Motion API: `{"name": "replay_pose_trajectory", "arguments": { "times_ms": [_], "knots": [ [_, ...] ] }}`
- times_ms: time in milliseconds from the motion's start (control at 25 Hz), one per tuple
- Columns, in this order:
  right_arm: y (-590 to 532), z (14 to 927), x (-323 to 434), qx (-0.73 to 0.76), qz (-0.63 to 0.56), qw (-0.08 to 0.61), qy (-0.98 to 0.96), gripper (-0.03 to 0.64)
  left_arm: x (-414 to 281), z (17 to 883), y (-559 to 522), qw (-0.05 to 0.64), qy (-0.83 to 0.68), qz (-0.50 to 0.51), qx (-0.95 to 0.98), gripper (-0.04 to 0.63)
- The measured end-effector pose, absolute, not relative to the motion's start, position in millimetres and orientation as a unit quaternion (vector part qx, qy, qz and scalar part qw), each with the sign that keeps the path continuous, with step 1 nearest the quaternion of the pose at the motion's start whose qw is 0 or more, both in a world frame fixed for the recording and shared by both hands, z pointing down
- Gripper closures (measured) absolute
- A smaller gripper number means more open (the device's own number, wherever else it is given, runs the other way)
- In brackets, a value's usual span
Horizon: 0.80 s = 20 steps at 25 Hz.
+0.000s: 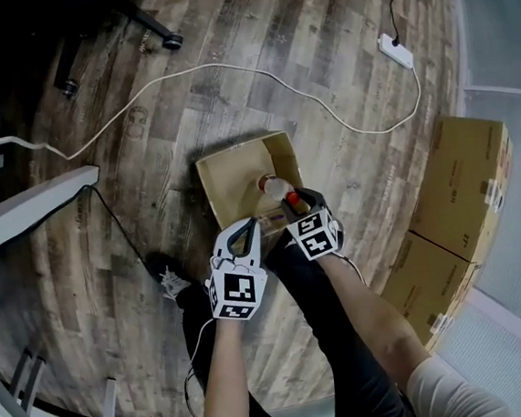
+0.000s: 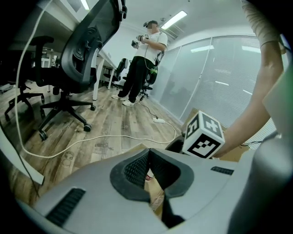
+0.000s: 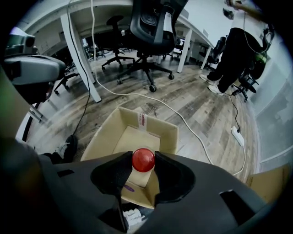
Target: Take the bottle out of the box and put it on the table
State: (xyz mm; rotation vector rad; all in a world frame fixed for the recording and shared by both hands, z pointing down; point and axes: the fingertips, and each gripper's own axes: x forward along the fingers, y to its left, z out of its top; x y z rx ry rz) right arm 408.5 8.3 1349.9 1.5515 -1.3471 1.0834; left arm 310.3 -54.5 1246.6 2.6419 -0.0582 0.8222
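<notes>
An open cardboard box [image 1: 236,176] stands on the wood floor in front of the person's legs. In it stands a bottle [image 1: 276,189] with a red cap [image 3: 143,160]. My right gripper [image 3: 143,162] points steeply down over the box's near right corner, its dark pads pressed on both sides of the cap. The bottle's body is hidden below the jaws there. My left gripper [image 1: 243,228] sits at the box's near rim, fingertips together. In its own view the left gripper [image 2: 148,154] shows cardboard behind the closed tips; I cannot tell whether it pinches the rim.
Stacked cardboard boxes [image 1: 462,195] stand to the right. A white cable [image 1: 257,75] runs across the floor to a power strip [image 1: 396,51]. A desk edge [image 1: 24,211] lies at the left, an office chair [image 2: 86,55] beyond. Another person [image 2: 144,59] stands far off.
</notes>
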Motion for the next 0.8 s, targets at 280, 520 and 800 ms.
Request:
{"name": "replay_pose_trajectory", "arguments": {
  "times_ms": [280, 520, 800],
  "knots": [
    [-1, 1274, 406, 0.609, 0.419, 0.384, -0.553, 0.436, 299, 1206, -81, 0.184, -0.03, 0.294, 0.938, 0.581],
    [-13, 1185, 405, 0.596, 0.398, 0.395, -0.575, 0.436, 310, 1142, -100, 0.224, -0.04, 0.268, 0.936, 0.581],
    [-18, 1098, 402, 0.584, 0.383, 0.395, -0.597, 0.436, 323, 1044, -106, 0.19, -0.008, 0.256, 0.948, 0.581]
  ]
}}
